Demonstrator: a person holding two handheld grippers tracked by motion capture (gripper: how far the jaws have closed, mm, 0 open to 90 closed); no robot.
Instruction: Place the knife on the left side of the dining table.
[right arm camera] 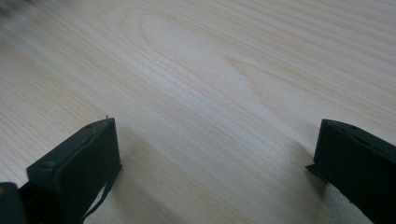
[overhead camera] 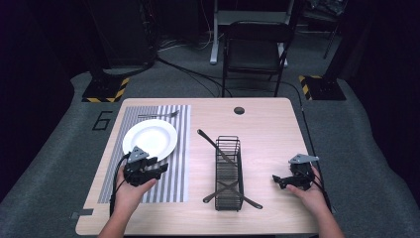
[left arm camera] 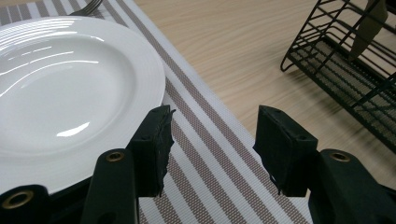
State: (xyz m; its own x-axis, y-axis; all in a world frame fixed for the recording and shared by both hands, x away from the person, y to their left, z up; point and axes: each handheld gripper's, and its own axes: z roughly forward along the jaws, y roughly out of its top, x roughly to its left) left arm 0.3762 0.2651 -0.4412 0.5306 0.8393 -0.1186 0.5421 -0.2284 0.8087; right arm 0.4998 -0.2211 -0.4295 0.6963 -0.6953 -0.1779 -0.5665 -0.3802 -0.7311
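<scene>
Table [overhead camera: 267,119]: light wood, person seated at 6 o'clock.
Mat [overhead camera: 178,148]: striped, on the table's left half; bare stripes lie under the left jaws in the left gripper view.
Rack [overhead camera: 228,171]: black wire, at table centre, well apart from both grippers; dark utensils lean through it and one crosses its 6 o'clock end.
Plate [overhead camera: 150,139]: white, empty, upright on the mat; its near rim lies just beside the left gripper, at the gripper's 11 o'clock.
Fork [overhead camera: 158,115]: on the mat at the plate's 12 o'clock.
Left gripper [overhead camera: 159,169]: over the mat, jaws spread, nothing between them.
Right gripper [overhead camera: 278,180]: low over bare wood at the rack's 3 o'clock, jaws spread wide, nothing held.
Step in hand: judged as place-setting; the left gripper stands free by the plate, plate and fork already laid.
Next move: likely a utensil from the rack; calls for a reach to centre and a pinch on a thin handle clear of the wires.
</scene>
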